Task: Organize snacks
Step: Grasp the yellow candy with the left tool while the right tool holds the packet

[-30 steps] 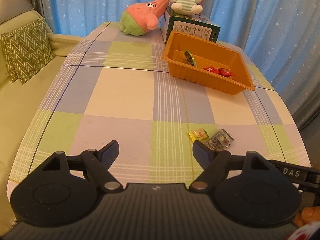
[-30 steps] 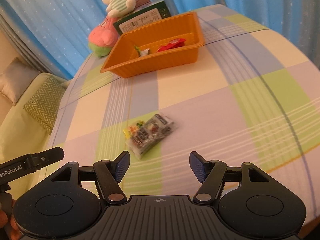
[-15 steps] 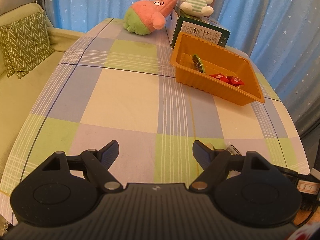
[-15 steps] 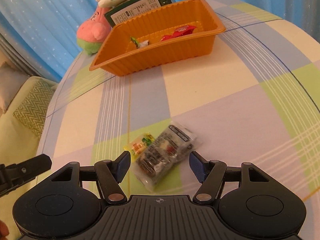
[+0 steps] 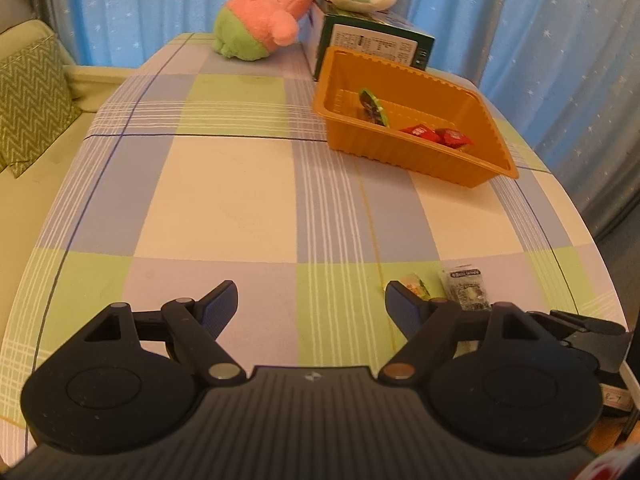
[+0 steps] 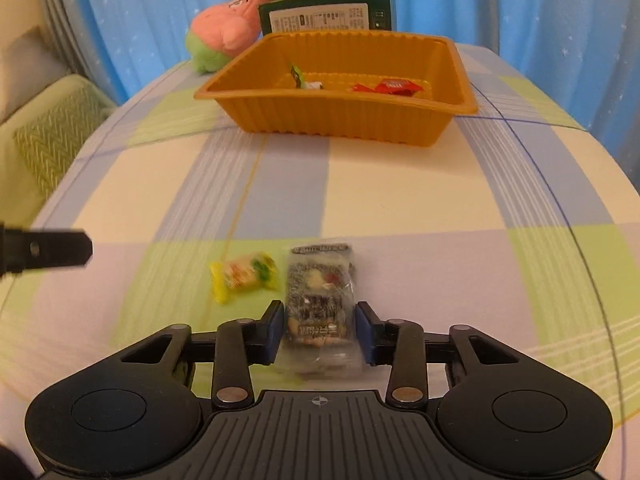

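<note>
Now the right hand-held gripper (image 6: 319, 334) has narrowed around the dark snack packet (image 6: 320, 300).

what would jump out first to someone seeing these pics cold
The orange tray at the far side of the checked table, with a few wrapped snacks inside, and two plush toys behind it against blue curtains. Up close, the right tool has its fingers on either side of a clear snack pack, a yellow candy just left of it.
</note>
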A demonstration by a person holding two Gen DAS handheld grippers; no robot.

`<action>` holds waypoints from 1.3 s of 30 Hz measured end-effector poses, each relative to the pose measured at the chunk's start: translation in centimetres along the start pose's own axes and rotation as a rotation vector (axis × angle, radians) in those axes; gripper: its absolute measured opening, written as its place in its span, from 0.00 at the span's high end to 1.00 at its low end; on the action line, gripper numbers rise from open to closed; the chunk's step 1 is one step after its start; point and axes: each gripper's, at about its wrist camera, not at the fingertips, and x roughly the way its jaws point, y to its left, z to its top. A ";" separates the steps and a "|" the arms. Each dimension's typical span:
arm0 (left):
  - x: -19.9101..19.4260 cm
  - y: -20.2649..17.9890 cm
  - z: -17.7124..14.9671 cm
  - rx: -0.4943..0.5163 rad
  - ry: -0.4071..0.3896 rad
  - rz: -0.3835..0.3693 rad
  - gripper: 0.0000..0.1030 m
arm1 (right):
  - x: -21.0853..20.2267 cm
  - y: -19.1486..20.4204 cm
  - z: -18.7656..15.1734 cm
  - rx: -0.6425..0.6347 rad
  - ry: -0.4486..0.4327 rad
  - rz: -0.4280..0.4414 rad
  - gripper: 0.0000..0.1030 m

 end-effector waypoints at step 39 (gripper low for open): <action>8.9 -8.9 -1.5 0.547 0.074 -0.151 0.78 | -2.3 -6.4 -2.1 0.015 -0.050 -0.043 0.63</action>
